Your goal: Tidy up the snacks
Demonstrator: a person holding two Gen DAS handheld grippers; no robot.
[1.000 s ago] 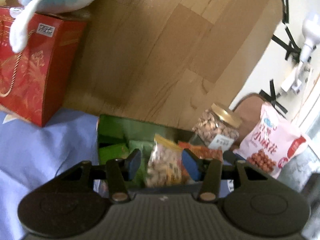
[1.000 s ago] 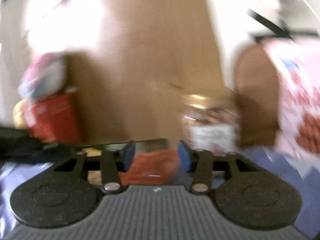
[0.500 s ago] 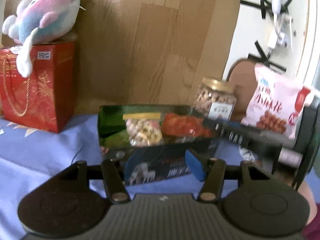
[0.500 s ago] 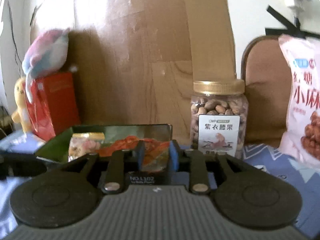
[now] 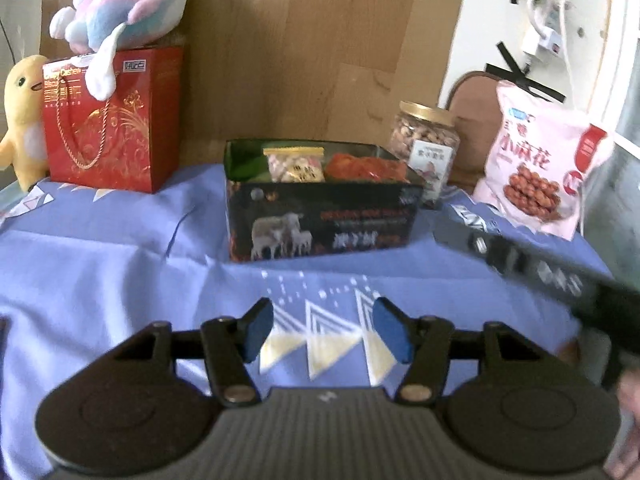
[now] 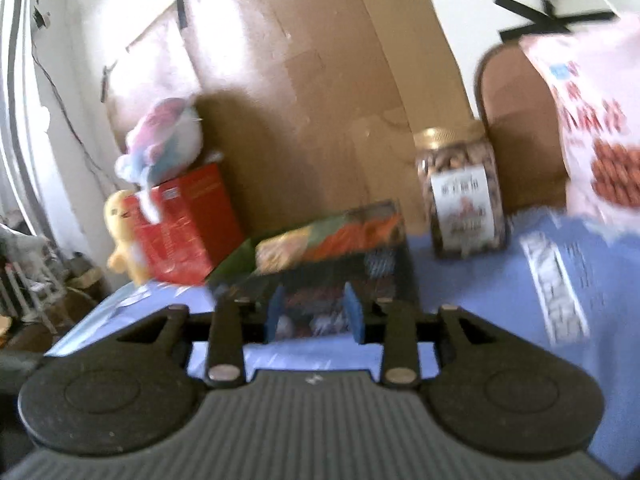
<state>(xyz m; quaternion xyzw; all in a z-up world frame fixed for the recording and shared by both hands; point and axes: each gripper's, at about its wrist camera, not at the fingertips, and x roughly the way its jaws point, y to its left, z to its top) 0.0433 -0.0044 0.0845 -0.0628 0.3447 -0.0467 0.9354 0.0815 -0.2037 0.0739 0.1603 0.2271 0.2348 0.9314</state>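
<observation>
Blue cloth (image 5: 100, 248) printed with white and yellow triangles covers the table; on it, near the middle, stands a dark tin box (image 5: 320, 220) without a lid, its front showing pale animals and a line of lettering too blurred to read; inside it lie a clear packet of pale snacks with a yellow top strip (image 5: 294, 164) and, just beside that on the right, an orange-red packet (image 5: 366, 166), with green packets (image 5: 248, 164) at the left end; behind the box's right corner a clear jar of nuts (image 5: 426, 140) with a gold lid carries a white label whose characters are too small to make out; further right a pink bag (image 5: 536, 168) leans upright, printed with large red Chinese characters reading 小麻花 above a picture of brown twists; to the left a red gift box (image 5: 108, 120) with a gold cord handle bears gold words that seem to say "Daisy Cashew", with a pastel plush (image 5: 128, 4) on top and a yellow plush duck (image 5: 20, 116) at its side; the left gripper (image 5: 323, 332) hangs over bare cloth in front of the box, its jaws, which have just been opening, parted with nothing between them; the right gripper (image 6: 314, 312) points at the box's near end, its jaws too just opened a little and gripping nothing; in the left view its dark body crosses the right edge, blurred.
</observation>
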